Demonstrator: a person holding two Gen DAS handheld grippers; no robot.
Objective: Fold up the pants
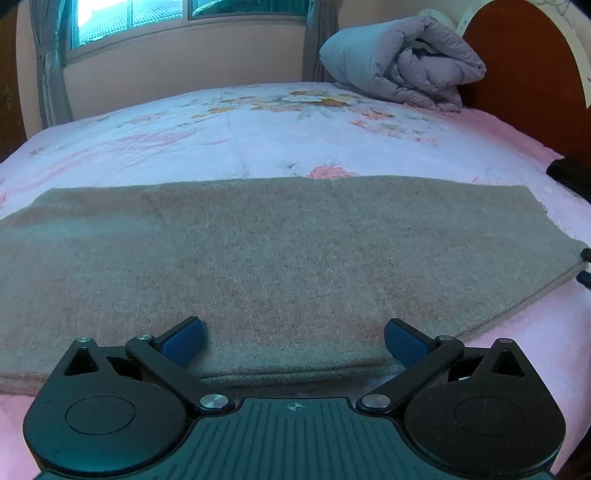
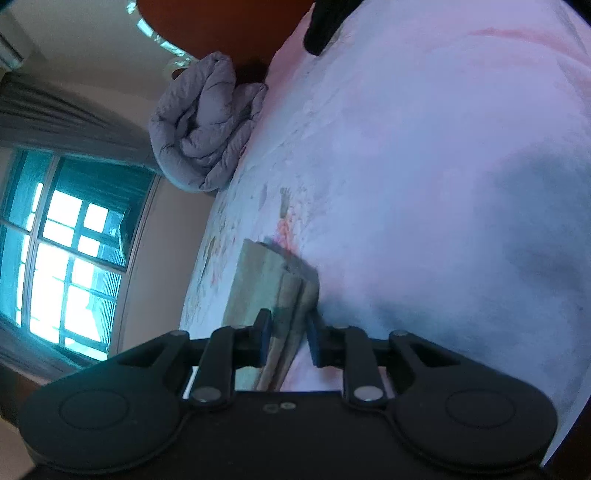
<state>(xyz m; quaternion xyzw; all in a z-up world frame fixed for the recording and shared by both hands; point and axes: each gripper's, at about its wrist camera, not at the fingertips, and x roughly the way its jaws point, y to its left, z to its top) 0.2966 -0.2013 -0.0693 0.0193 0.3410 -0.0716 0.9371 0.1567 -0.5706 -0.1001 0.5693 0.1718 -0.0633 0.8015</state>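
Your left-wrist view cuts the pants (image 1: 280, 266) off at the left edge, and the left gripper (image 1: 294, 341) body hides their near hem. A dark object (image 1: 570, 175) at the right edge is cropped beyond naming. In your right-wrist view the right gripper (image 2: 289, 338) covers the pants' near end; another dark shape (image 2: 325, 22) up top stays unidentifiable.

No legible text, label, brand, number or sign on anything in either view.
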